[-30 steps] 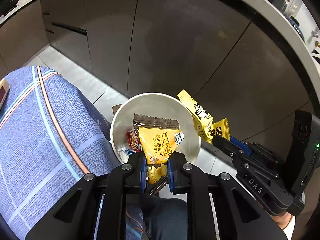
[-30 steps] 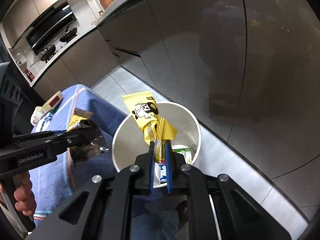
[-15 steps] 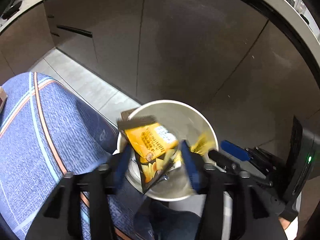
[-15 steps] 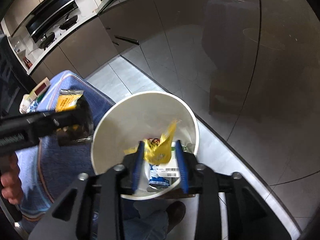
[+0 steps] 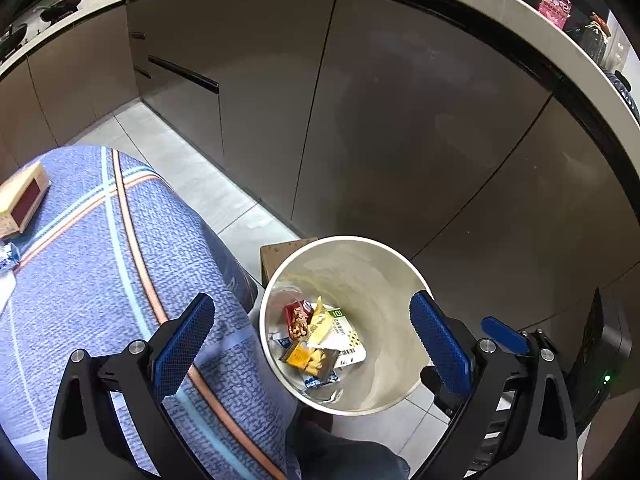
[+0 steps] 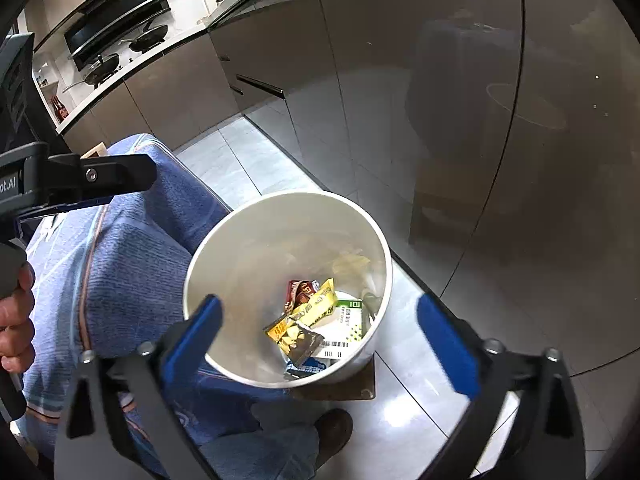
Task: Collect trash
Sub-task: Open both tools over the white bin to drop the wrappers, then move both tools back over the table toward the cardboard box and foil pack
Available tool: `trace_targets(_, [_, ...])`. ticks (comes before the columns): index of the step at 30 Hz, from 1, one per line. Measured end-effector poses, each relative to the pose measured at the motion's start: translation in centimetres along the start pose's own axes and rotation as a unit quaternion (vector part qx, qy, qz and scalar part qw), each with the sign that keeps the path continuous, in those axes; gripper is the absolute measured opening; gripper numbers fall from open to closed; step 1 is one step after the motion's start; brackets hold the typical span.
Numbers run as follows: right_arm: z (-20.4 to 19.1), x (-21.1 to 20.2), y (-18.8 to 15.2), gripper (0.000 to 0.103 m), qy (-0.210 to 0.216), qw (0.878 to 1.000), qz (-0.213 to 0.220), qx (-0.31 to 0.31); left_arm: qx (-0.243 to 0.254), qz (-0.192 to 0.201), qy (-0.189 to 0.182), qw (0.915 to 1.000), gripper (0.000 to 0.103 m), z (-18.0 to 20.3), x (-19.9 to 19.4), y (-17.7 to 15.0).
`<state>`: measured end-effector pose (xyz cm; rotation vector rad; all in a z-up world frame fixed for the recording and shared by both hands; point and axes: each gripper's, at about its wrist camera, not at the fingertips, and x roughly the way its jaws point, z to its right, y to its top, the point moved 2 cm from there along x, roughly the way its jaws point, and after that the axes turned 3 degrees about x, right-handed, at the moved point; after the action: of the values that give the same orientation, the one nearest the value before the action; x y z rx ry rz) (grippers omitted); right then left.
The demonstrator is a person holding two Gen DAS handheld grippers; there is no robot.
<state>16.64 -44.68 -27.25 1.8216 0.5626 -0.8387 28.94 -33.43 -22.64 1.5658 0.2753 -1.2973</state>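
Over the white bin [image 5: 400, 276] beside the kitchen cabinets, both claws hang spread wide w/ nothing between the pads. A sec ago the left gripper [image 5: 312, 344] pinched a yellow chip packet [image 5: 310, 356] and the right gripper [image 6: 320, 344] a yellow snack wrapper [image 6: 316, 308] above the rim; the jaws of both have just been opening, and both pieces now lie at the bottom of the bin among other wrappers, a red packet [image 5: 297, 316] and a white carton w/ barcode [image 5: 348, 344]. Judgement: this drop is done, two more bits of trash collected. Bin stands on the tiled floor [image 6: 256, 160], next to the blue-cloth table [image 5: 100, 280]. On that cloth a small box [image 5: 22, 198] and a blue-white scrap [image 5: 8, 256] show at the far edge, so more pickup prob. remains. Next move likely calls for swinging back toward the table w/ jaws spread as they are.
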Motion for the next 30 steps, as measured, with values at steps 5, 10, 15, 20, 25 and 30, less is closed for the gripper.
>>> trace_targets(5, [-1.0,-1.4,0.7,0.1,0.008,1.0,0.004,-0.008,-0.005,0.01,-0.001,0.9999,0.095,0.0,-3.3,-0.6])
trace_targets(10, [-2.9,-3.5,1.2,0.1,-0.001,0.999,0.022,-0.031,-0.017,0.023,0.002,0.9996,0.095,-0.9,-6.7,-0.3])
trace_targets(15, [-5.2,-5.7,1.9,0.1,0.015,0.998,0.043,-0.048,-0.04,0.047,0.012,0.998,0.095,-3.6,-11.4,-1.1])
trace_targets(20, [-8.3,-7.6,2.4,0.1,0.041,0.995,0.062,-0.07,-0.064,0.076,0.037,0.9943,0.095,-6.9,-16.1,-2.3])
trace_targets(25, [-12.6,-9.2,3.3,0.1,0.074,0.989,0.076,-0.1,-0.092,0.09,0.063,0.9897,0.095,-11.0,-19.7,-4.8])
trace_targets(30, [-17.7,-9.9,4.2,0.1,0.132,0.98,0.081,-0.124,-0.13,0.108,0.098,0.9807,0.095,-16.4,-22.9,-7.2])
